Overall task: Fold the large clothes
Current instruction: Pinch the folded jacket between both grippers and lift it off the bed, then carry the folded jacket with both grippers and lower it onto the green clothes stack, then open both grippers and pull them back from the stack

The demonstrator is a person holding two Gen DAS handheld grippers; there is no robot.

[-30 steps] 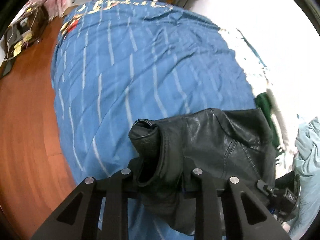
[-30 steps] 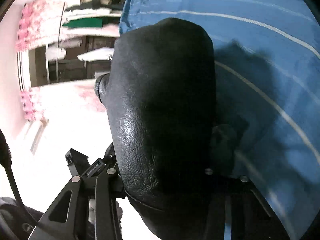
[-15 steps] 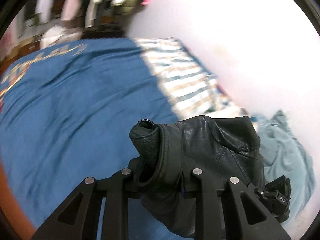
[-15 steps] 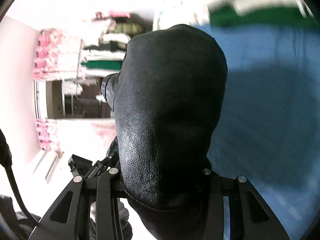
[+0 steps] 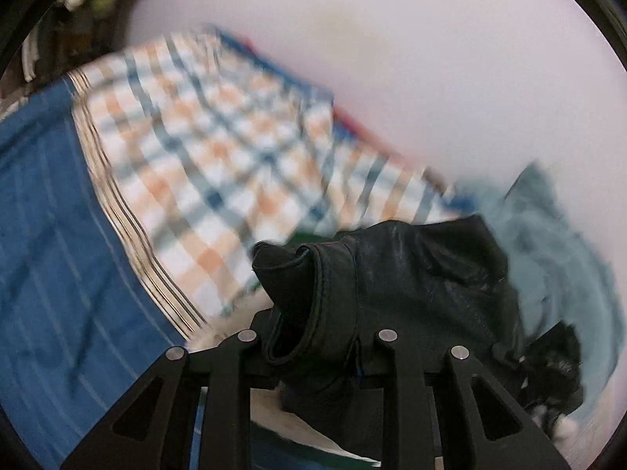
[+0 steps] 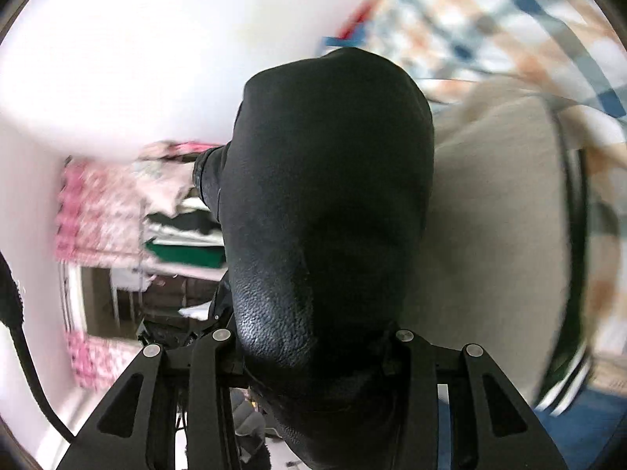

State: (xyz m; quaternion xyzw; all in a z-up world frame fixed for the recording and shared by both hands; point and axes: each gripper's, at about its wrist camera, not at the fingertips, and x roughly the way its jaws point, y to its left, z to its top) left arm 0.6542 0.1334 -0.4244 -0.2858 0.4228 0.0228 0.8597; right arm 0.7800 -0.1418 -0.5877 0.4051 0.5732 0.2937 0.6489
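You have the black leather jacket (image 5: 411,274) slung between both tools, clear of the bed: the left gripper (image 5: 313,342) is clenched on a rolled, seamed edge that fills the lower centre of the left wrist frame, and the right gripper (image 6: 313,346) is clamped on a thick bundle of the same jacket (image 6: 329,203) that blocks the middle of the right wrist frame. The garment's long axis seems to run from one set of fingers to the other, so neither hand is nearer; the coming move depends on where you lower it. Below and ahead lie a plaid sheet (image 5: 219,149) in the upper centre, a blue striped cover (image 5: 51,227) at the left, and a pale teal garment (image 5: 556,235) at the right edge. The leather looks heavy, pebbled, stiff at the seams, and likely to hold bulky folds.
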